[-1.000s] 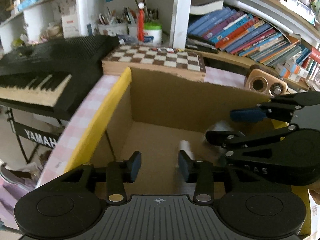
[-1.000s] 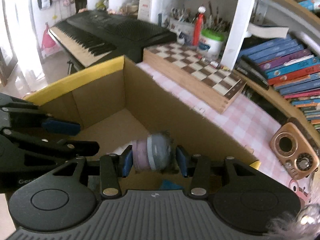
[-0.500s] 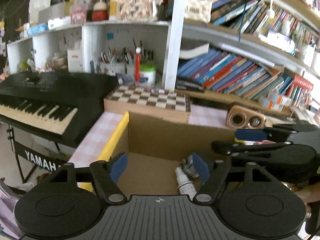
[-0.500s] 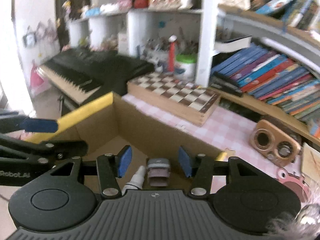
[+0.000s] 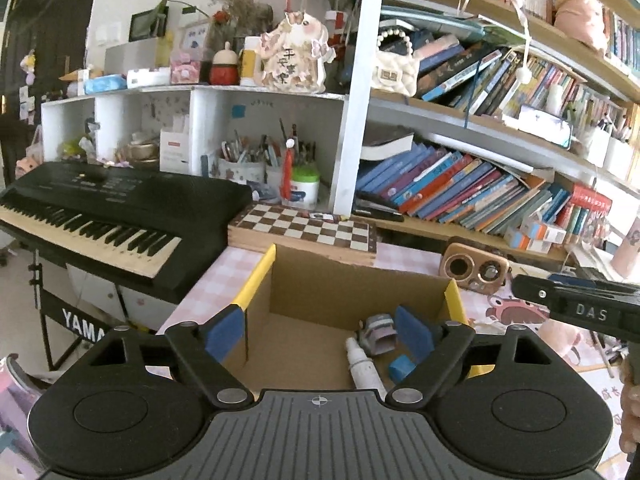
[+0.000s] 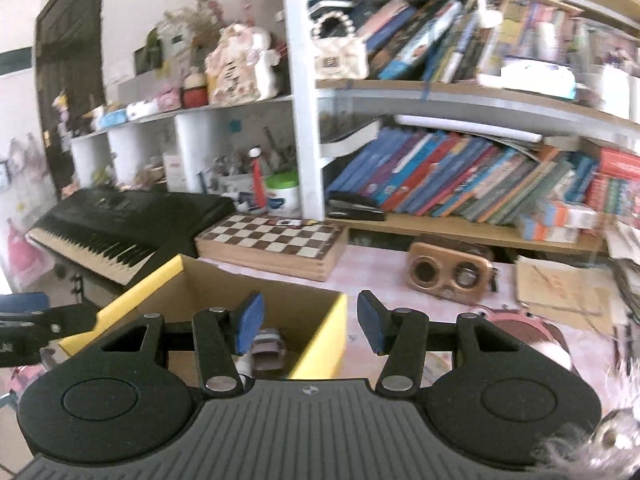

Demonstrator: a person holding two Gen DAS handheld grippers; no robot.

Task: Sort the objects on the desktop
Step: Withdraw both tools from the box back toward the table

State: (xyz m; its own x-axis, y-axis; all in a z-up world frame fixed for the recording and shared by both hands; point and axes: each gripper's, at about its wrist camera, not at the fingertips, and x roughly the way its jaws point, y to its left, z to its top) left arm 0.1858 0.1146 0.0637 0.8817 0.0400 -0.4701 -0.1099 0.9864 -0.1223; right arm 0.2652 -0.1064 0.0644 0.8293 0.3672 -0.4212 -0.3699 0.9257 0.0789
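An open cardboard box with yellow-taped rims [image 5: 256,280] [image 6: 136,292] stands on the pink checked desk. Inside lie a grey-and-pink roll-shaped object [image 5: 378,330] [image 6: 268,346], a white spray bottle [image 5: 362,368] and a small blue block [image 5: 402,366]. My left gripper [image 5: 320,332] is wide open and empty above the box. My right gripper [image 6: 310,322] is open and empty, raised over the box's right rim; its arm shows at the right of the left wrist view [image 5: 576,300].
A wooden chessboard box [image 5: 304,228] lies behind the cardboard box, a black Yamaha keyboard [image 5: 108,208] to the left, a wooden retro radio [image 5: 474,270] to the right. Bookshelves fill the back. Pink items and papers [image 6: 560,284] lie on the desk at right.
My right gripper opened and dropped the grey-and-pink object into the box, then rose and drew back to the right. My left gripper opened wider and lifted away from the box.
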